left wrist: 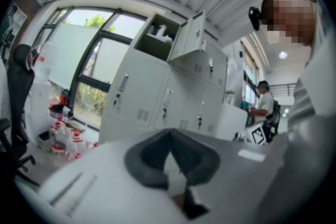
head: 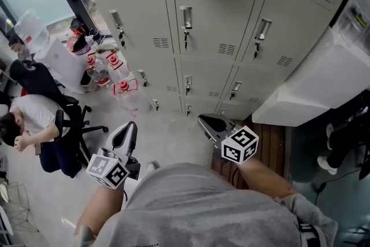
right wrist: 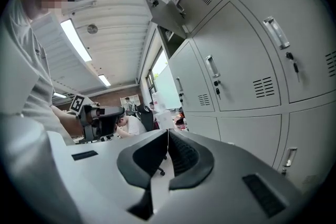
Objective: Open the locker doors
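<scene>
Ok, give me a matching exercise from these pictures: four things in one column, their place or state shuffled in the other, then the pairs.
1. right gripper
2. upper locker door
3. red-capped bottles
4. person in white shirt

a. on the floor beside the lockers
b. seated on an office chair
c. jaws together, empty
d. swung open

Pairs: 1-c, 2-d, 3-a, 4-b.

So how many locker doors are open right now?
1. The open door is in the top row, at the window end; the rest in view are shut, but lockers outside the frames may be hidden.
</scene>
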{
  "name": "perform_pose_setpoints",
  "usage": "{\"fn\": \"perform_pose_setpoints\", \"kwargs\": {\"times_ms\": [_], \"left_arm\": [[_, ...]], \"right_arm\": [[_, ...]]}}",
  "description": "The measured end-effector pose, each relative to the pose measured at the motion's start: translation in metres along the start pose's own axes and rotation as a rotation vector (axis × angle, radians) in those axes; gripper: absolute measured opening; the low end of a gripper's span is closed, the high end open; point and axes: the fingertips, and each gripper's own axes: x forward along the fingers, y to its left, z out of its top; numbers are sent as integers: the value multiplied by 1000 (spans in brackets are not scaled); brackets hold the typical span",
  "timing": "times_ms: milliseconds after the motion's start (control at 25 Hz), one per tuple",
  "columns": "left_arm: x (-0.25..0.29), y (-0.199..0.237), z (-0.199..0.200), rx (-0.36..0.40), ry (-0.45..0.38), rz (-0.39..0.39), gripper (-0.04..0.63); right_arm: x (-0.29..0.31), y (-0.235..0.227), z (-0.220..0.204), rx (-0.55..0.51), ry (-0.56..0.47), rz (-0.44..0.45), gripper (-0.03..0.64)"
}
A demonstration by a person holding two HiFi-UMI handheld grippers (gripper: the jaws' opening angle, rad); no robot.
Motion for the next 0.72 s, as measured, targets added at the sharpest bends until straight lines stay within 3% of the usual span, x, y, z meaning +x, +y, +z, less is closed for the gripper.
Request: {"fn": "perform_pose_setpoints", "kwargs": {"times_ms": [280, 440, 720], "left_arm": [[-10, 95, -20, -70, -7, 78, 4], [-11, 181, -27, -51, 4, 83, 3], [7, 317, -48, -22, 99, 0, 3]], "right_arm": [[112, 7, -18, -82, 117, 24, 9], [205, 11, -40, -107, 176, 0, 9], [366, -23, -82, -125, 263, -209, 11]]}}
